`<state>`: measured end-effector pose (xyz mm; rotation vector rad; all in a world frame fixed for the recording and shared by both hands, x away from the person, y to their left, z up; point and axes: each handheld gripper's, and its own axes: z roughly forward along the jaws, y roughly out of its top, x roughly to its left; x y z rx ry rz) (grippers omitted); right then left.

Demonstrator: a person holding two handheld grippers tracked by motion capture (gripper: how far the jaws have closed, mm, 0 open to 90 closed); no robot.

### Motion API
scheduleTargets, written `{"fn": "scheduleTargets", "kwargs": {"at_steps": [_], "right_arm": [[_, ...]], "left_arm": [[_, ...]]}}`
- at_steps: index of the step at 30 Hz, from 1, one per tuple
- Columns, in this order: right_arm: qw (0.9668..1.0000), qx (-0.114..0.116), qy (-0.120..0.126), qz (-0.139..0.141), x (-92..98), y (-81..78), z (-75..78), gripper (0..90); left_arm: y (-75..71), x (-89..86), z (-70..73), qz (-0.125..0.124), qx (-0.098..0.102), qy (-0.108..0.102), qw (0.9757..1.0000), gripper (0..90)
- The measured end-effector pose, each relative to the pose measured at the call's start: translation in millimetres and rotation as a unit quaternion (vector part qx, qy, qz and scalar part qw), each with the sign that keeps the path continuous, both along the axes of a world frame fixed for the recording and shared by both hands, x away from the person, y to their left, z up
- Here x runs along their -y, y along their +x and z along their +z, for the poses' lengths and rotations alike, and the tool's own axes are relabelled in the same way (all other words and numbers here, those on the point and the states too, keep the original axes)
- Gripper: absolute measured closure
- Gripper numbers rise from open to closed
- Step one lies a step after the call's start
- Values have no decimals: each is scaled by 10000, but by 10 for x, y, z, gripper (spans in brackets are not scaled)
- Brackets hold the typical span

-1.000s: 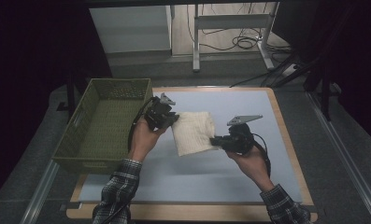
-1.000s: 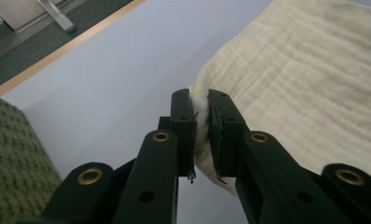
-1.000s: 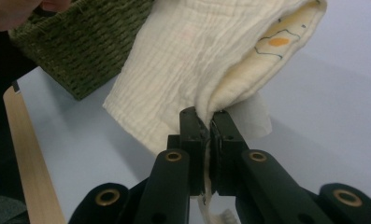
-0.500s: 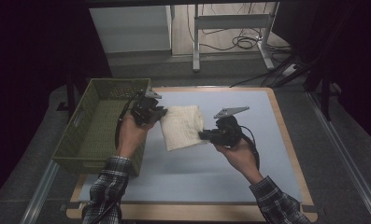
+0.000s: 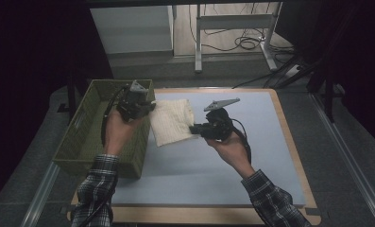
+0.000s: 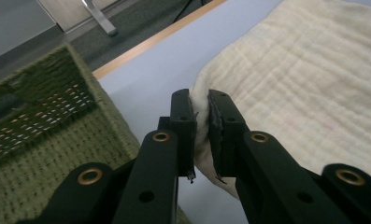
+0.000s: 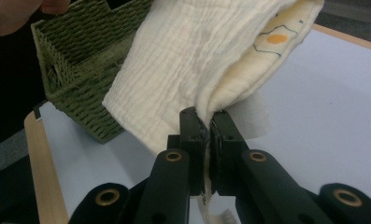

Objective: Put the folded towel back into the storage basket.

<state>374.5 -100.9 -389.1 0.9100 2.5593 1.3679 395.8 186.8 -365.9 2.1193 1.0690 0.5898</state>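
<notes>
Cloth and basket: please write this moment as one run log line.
left gripper: shut on cloth | right gripper: shut on cloth | cloth: lifted beside green basket

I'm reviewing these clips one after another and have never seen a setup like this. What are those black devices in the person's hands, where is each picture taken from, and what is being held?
A person holds a two-jaw tool in each hand: the left gripper and the right gripper. The high view looks down from above on a table covered by a light blue mat. The other two pictures come from small cameras riding on each gripper, looking along its black jaws.

On the table stand a green woven basket at the left and, beside it, a folded cream cloth. Both grippers are shut on the cloth, each pinching an edge; the right gripper view shows it lifted off the mat, with a small printed pattern inside the fold.
</notes>
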Motion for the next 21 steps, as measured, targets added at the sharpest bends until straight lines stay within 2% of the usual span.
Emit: {"fn": "scheduleTargets", "kwargs": {"at_steps": [8, 21], "right_arm": [[9999, 55, 32, 103, -243, 33, 59, 853], [9995, 84, 90, 306, -701, 39, 69, 851]], "left_arm": [[-27, -243, 77, 203, 57, 58, 9998, 813], [-124, -621, 142, 557, 118, 143, 9983, 814]]}}
